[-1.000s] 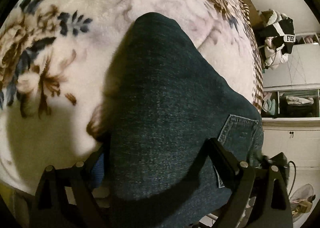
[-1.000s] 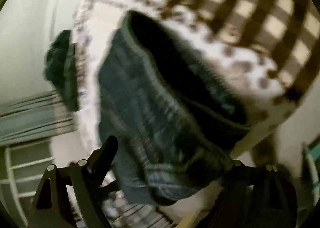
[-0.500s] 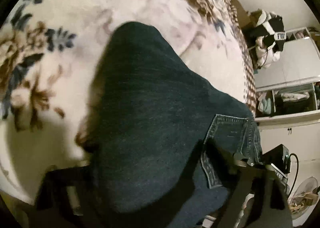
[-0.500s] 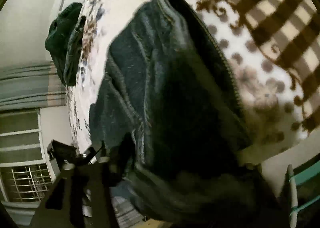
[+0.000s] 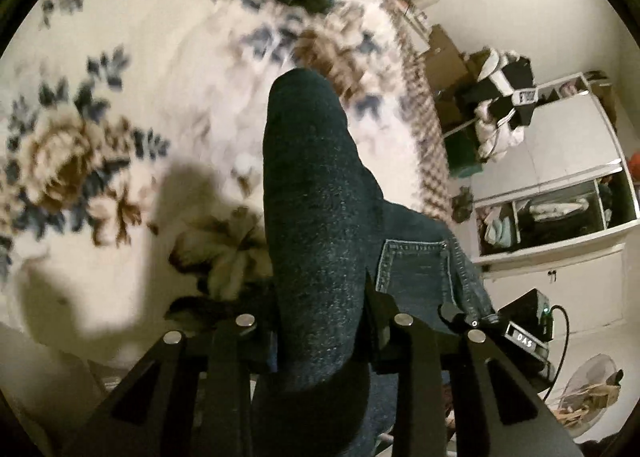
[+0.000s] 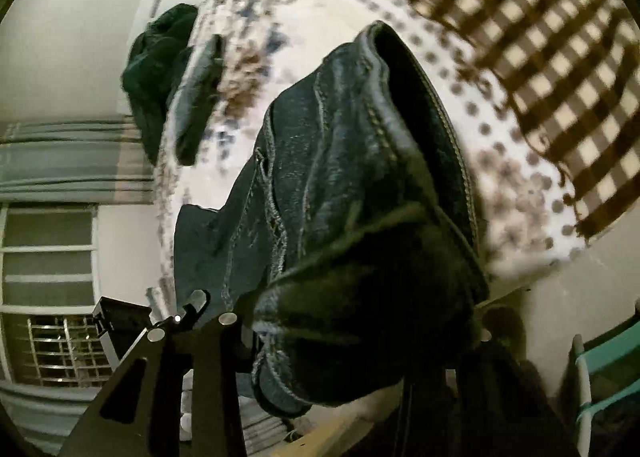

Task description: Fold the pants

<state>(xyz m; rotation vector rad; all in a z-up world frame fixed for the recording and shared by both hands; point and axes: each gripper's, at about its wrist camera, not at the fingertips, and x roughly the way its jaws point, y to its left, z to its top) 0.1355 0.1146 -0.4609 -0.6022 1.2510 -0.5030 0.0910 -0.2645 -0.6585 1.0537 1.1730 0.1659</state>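
Both tools pinch the jeans and hold one end up off the bed, likely to carry it over for a fold.

Bed (image 5: 132,69) with floral blanket carries the far part of the jeans (image 5: 312,185); the near part hangs lifted toward the cameras, so the cloth drapes in a ridge between bed and tools. Judged purpose: raised hold clears the blanket so the denim does not drag or bunch. Left tool (image 5: 320,321) is clenching on a thick denim roll, jaws closing, back pocket (image 5: 416,269) just beside it. Right tool (image 6: 360,321) grips the seamed waistband end (image 6: 384,57), jaws closing on the bundle; its right finger is hidden by cloth. Dark green garment (image 6: 160,69) lies at the bed's far edge, well apart.
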